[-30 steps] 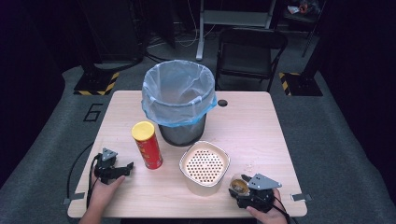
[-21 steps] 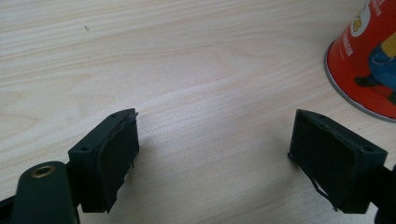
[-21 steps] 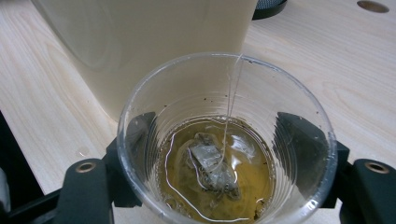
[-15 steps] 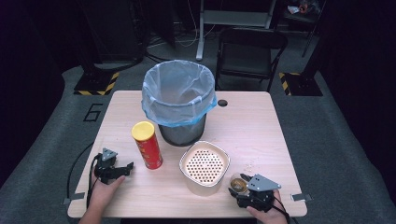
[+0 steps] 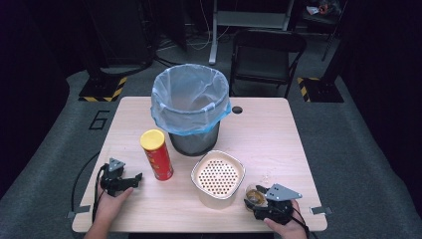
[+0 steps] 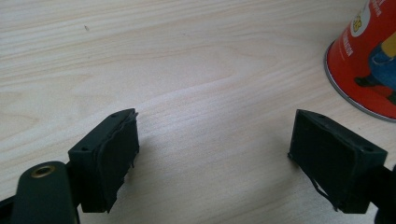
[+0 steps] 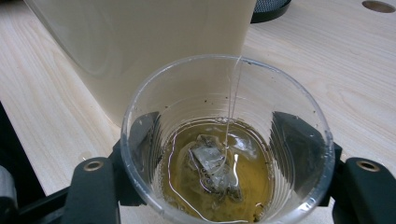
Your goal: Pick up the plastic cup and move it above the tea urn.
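Observation:
A clear plastic cup point(image 7: 227, 140) holding tea and a tea bag point(image 7: 212, 165) stands on the table point(image 5: 278, 144) near its front right, just beside a cream strainer tub point(image 5: 218, 177). My right gripper point(image 5: 256, 198) has just been closing its jaws around this cup point(image 5: 255, 192), and the pads point(image 7: 294, 133) show through the clear wall, lying against both sides. At the front left, my left gripper point(image 5: 133, 178) rests open on the wood with nothing between its pads point(image 6: 112, 154). A red chips can point(image 5: 157, 155) with a yellow lid stands upright just to its right.
A grey bin point(image 5: 191, 102) lined with a pale blue bag stands at the table's middle back. The tub's cream wall point(image 7: 140, 46) rises right behind the cup. A round hole point(image 5: 237, 109) sits in the tabletop behind the bin. A chair point(image 5: 266, 57) stands beyond the table.
The right gripper's jaws have drawn in a little around the cup. Both hands, the can, the tub and the bin stay where they were.

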`<state>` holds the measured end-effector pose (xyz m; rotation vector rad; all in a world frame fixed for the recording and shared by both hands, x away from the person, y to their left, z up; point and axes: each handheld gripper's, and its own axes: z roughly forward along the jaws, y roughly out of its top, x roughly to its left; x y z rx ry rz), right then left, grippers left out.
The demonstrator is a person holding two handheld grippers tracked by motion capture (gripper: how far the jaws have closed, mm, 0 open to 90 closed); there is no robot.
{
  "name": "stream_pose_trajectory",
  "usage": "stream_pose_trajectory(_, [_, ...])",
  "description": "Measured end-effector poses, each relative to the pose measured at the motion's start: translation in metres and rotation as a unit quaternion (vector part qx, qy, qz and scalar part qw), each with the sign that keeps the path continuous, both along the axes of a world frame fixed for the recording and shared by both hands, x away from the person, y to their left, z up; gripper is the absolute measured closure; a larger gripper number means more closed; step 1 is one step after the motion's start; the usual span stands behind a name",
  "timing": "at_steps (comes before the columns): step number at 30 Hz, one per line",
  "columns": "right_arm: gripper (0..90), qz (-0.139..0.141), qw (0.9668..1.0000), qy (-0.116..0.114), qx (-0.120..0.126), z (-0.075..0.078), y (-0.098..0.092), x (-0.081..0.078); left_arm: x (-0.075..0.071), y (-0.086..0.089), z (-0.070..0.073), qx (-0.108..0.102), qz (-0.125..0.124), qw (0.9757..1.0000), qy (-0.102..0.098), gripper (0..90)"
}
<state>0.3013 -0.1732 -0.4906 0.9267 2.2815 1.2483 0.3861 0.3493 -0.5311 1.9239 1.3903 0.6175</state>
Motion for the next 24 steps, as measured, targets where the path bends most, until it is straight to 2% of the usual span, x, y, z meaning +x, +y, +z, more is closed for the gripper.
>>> stream_pose_trajectory(5, [35.2, 0.007, 0.9998, 0.008, 0.014, 0.007, -0.004, 0.003, -0.001, -0.001, 0.0, -0.003, 0.003, 1.0, 0.003, 15.0])
stream_pose_trajectory(11, [35.8, 0.023, 0.9997, 0.0, -0.001, 0.023, -0.01, 0.013, -0.001, -0.001, 0.0, -0.004, 0.003, 1.0, 0.003, 15.0])
stream_pose_trajectory(13, [35.9, 0.03, 0.9993, -0.005, -0.019, 0.037, -0.012, 0.024, -0.001, -0.001, 0.0, -0.004, 0.003, 1.0, 0.003, 15.0])
stream_pose_trajectory(14, [35.9, 0.03, 0.9993, -0.005, -0.019, 0.037, -0.012, 0.024, -0.001, -0.001, 0.0, -0.004, 0.003, 1.0, 0.003, 15.0])
stream_pose_trajectory(16, [35.9, 0.035, 0.999, -0.014, -0.025, 0.047, -0.014, 0.032, 0.0, -0.001, 0.0, -0.005, 0.003, 1.0, 0.001, 15.0])
stream_pose_trajectory(18, [36.0, 0.036, 0.9989, -0.02, -0.023, 0.064, -0.018, 0.044, 0.0, -0.001, 0.0, -0.005, 0.003, 1.0, 0.001, 15.0])
stream_pose_trajectory(24, [35.9, 0.027, 0.9992, -0.028, -0.007, 0.09, -0.02, 0.069, -0.001, -0.001, 0.0, -0.005, 0.002, 1.0, 0.001, 15.0])
